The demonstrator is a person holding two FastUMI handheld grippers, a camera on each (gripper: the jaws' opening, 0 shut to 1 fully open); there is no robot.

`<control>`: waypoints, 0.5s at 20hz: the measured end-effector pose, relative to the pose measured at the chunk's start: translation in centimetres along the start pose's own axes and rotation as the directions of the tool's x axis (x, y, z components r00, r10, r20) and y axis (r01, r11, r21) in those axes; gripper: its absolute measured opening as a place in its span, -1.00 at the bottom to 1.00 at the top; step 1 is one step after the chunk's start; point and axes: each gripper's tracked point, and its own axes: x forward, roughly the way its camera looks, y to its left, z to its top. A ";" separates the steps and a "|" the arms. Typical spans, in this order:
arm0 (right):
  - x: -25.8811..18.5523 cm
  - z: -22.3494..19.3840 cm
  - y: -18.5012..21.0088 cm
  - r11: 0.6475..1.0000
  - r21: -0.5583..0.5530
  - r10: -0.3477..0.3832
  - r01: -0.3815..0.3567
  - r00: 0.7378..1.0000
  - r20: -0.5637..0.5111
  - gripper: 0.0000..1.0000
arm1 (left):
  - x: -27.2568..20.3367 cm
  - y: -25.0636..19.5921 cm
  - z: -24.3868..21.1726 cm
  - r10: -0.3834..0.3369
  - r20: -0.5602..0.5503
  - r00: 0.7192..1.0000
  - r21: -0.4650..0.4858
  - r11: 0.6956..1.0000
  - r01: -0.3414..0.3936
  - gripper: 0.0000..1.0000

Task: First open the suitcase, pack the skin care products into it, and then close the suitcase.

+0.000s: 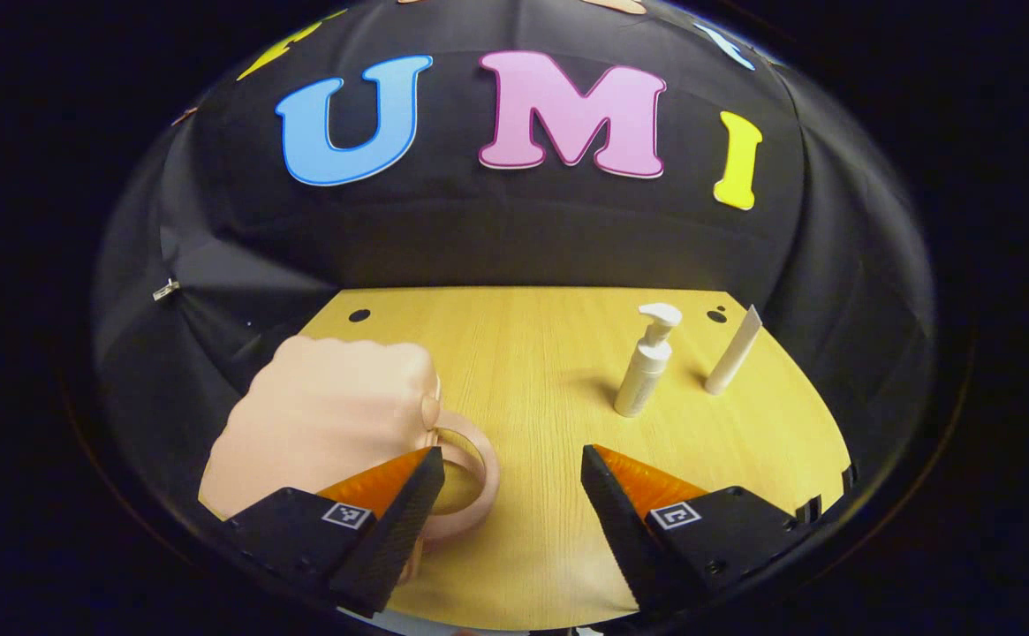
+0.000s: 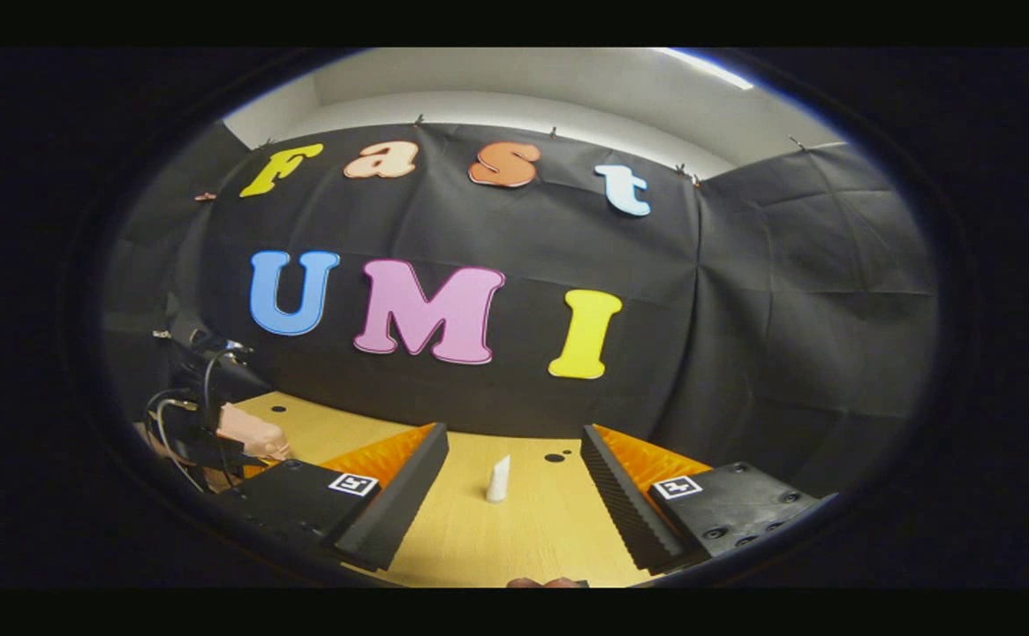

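Left gripper [image 1: 509,495] hangs low over the near part of the desk [image 1: 532,353], fingers spread wide and holding nothing; right gripper [image 2: 514,495] is likewise spread and empty above the desk. Suitcase [image 1: 329,415], small and pink, sits at the desk's left edge, lid down as far as I can judge, its ring handle [image 1: 465,481] just beside the left gripper's left finger. Pump bottle [image 1: 646,367] stands upright toward the far right of the desk, with the tube [image 1: 733,352] just beside it, nearer the far right corner and leaning slightly. Risks, as judged: the suitcase lies close to the left edge, so a push on the lid or handle from the right could slide it off; it looks light and nothing braces it. Both products are tall and narrow, so a sideways brush from a finger would likely topple them, and the tube could roll toward the right edge. Open room: the middle of the desk between suitcase and products is bare, giving a free lane for either gripper.
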 end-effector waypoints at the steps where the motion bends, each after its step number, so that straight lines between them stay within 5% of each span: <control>1: 0.8 -0.5 -0.8 1.000 0.009 0.003 -0.003 1.000 -0.011 0.93 | 1.3 0.0 -0.7 0.013 -0.034 0.999 0.002 1.000 -0.013 0.96; 9: 6.0 -5.5 -5.0 0.998 -0.042 0.047 -0.053 0.991 -0.122 0.94 | 9.1 1.5 -6.0 0.106 -0.259 0.960 -0.030 0.993 -0.118 0.82; 10: 6.2 -5.7 -5.4 0.998 -0.043 0.045 -0.051 0.991 -0.129 0.93 | 9.5 2.1 -6.3 0.122 -0.274 0.954 -0.017 0.991 -0.131 0.35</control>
